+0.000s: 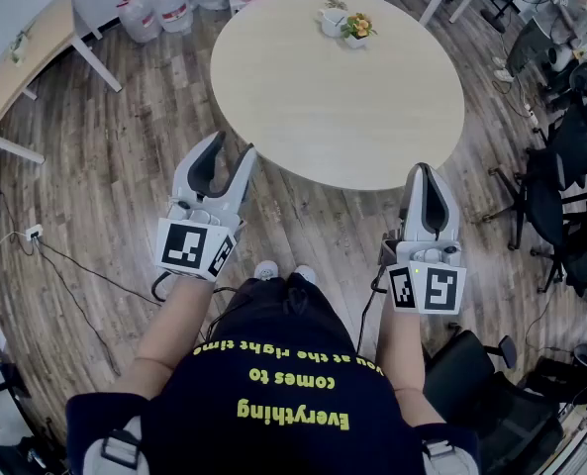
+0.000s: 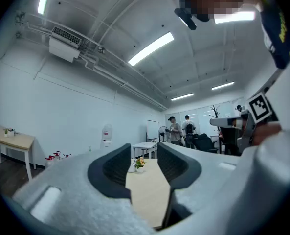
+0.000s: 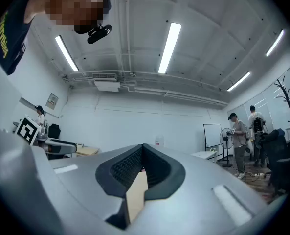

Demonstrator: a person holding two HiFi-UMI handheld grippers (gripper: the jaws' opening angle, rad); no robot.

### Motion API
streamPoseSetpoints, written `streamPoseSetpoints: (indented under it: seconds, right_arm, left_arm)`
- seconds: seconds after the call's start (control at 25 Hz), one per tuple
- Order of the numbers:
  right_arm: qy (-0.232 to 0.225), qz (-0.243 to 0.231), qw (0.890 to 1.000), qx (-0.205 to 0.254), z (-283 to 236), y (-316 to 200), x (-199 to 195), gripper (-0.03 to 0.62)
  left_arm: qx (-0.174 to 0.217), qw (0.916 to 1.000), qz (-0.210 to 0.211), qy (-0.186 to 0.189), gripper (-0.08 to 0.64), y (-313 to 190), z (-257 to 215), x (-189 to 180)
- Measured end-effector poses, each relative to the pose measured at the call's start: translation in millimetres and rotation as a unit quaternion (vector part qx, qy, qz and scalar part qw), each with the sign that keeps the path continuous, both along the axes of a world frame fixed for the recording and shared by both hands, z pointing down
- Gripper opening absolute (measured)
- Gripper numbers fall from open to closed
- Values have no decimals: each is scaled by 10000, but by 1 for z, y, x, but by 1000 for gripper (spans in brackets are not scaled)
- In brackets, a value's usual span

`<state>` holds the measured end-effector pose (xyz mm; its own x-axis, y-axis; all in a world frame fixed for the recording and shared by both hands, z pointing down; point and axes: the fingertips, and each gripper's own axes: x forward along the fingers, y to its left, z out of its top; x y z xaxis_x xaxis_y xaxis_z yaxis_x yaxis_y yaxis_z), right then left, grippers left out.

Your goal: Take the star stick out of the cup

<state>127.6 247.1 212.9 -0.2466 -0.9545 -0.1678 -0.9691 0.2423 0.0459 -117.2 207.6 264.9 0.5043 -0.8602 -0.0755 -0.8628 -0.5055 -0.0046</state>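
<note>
- On the far side of the round counter (image 1: 342,117) a white cup (image 1: 331,21) stands just beside a small pot of flowers (image 1: 357,30). The star stick should be in that cup, but it is too small in the head view to make out.
- Nearer the person, both tools hang over the wooden floor (image 1: 125,196), short of the counter's near edge and well apart from the cup.
- Left tool (image 1: 231,147): its jaws stand apart with nothing between them. Its own view looks level across the counter top, and the cup and flowers appear far off in the gap.
- Right tool (image 1: 425,170): its jaws are closed together and hold nothing. Its own view is tipped slightly upward, toward the ceiling and a far wall.
- Progress, as I judge it: the task has not really begun. Nothing is gripped, the cup is untouched, and neither tool has reached the counter.
- Left to do: step or reach across the counter, bring a tool with parted jaws to the cup, close on the stick, and lift it clear of the rim.
- The left tool looks the readier one, since it is already open.
</note>
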Motion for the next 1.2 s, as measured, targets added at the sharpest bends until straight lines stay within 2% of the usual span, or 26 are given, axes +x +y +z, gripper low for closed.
streamPoseSetpoints:
  seconds: [0.08, 0.2, 0.4, 0.68, 0.76, 0.8, 0.88, 0.92, 1.04, 1.2]
  right_arm:
    - [2, -20, 10000, -12, 0, 1, 4, 11]
    - [1, -45, 10000, -24, 1, 1, 9, 11]
    - [-24, -75, 10000, -28, 3, 1, 16, 11]
    - [-54, -122, 9999, -64, 7, -2, 30, 11]
    - [-35, -194, 9997, -150, 9, -4, 33, 11]
    - [-32, -269, 9994, -221, 11, -6, 34, 13]
    - [-44, -444, 9984, -339, 16, -10, 37, 55]
    - [-53, -510, 9981, -354, 17, -10, 40, 99]
    - [-82, -593, 9977, -303, 17, -11, 52, 169]
    - [-161, -644, 9973, -330, 18, -20, 60, 207]
  left_arm:
    - [-8, 10000, 21, 5, 113, 4, 0, 5]
    - [-36, 10000, 36, -2, 34, 6, 1, 10]
    - [-42, 10000, 31, -54, 5, 6, 2, 17]
    - [-40, 9999, -28, -97, 5, 5, 2, 30]
    - [-70, 9999, -33, -98, 37, 5, 2, 35]
    - [-104, 9999, -45, -90, 93, 3, 2, 38]
    - [-167, 9998, -105, -82, 184, 2, 4, 43]
    - [-173, 9997, -153, -87, 209, 1, 5, 47]
    - [-123, 9994, -309, -109, 248, 2, 3, 56]
    - [-132, 9988, -428, -180, 264, 0, 0, 59]
